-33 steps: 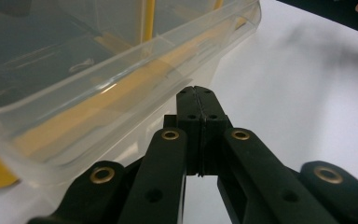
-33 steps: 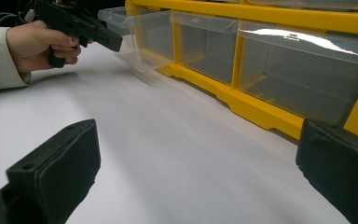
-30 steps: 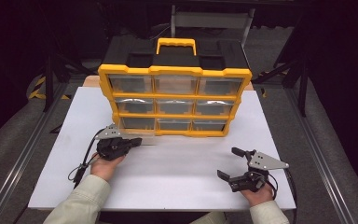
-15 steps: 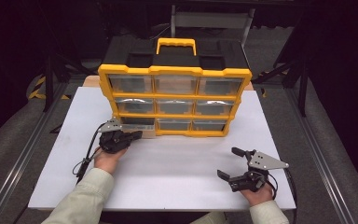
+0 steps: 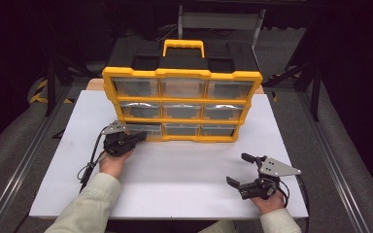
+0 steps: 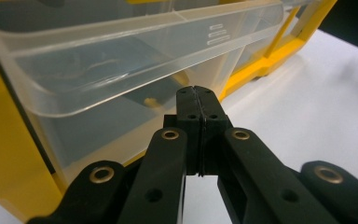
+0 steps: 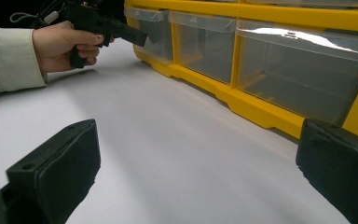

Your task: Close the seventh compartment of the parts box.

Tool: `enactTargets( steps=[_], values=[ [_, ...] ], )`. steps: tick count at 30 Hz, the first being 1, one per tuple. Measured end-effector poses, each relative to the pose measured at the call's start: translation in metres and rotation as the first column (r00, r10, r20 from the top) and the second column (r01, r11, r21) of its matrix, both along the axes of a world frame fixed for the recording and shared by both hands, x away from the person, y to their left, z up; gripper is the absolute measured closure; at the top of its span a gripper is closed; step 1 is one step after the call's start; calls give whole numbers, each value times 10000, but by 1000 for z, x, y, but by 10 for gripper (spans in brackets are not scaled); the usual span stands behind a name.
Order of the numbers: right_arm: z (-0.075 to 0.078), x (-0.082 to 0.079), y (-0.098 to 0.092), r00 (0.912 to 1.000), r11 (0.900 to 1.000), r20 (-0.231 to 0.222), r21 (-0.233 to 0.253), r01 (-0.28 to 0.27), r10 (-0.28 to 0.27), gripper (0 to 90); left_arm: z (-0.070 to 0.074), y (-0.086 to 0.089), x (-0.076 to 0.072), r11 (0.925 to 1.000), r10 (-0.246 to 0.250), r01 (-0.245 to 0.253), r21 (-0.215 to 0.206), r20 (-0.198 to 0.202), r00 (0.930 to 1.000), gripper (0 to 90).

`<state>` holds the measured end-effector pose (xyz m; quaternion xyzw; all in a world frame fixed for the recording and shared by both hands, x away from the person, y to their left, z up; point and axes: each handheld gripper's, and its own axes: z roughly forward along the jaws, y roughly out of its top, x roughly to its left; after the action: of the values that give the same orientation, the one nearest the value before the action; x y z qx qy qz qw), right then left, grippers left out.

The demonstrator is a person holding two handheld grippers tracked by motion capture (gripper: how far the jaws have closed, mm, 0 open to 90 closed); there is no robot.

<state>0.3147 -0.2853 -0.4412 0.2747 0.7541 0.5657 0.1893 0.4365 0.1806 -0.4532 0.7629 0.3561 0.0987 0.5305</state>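
Observation:
A yellow organiser (image 5: 182, 104) with a black top and nine clear drawers stands at the back of the white table (image 5: 175, 170). My left gripper (image 5: 143, 136) is shut, with its tip against the front of the bottom-left drawer (image 5: 141, 128). In the left gripper view the closed jaws (image 6: 197, 91) sit just under that drawer's clear front lip (image 6: 121, 60), with nothing between them. My right gripper (image 5: 238, 169) rests open near the front right of the table, well clear of the organiser. In the right gripper view its pads (image 7: 60, 163) stand wide apart over bare table.
A small brass-coloured piece (image 6: 150, 100) lies inside the bottom-left drawer. The yellow carry handle (image 5: 183, 46) tops the organiser. A chair (image 5: 221, 22) stands behind the table. Metal rails (image 5: 24, 160) run along both sides.
My left gripper has moved forward and right until its tip reached the bottom-left drawer front. The right gripper has stayed where it was.

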Motion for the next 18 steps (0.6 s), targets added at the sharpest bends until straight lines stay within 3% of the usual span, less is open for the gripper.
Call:
enactTargets(
  steps=[9,18],
  values=[
    [0,0,0,10000,10000,-6,35,-8,9,3,-3,3,5,9980,586,-591,-215,-207,9981,892],
    [-1,1,0,10000,10000,-3,81,9,-9,3,-5,6,8,9963,850,-854,-128,-296,9959,892]
  ],
)
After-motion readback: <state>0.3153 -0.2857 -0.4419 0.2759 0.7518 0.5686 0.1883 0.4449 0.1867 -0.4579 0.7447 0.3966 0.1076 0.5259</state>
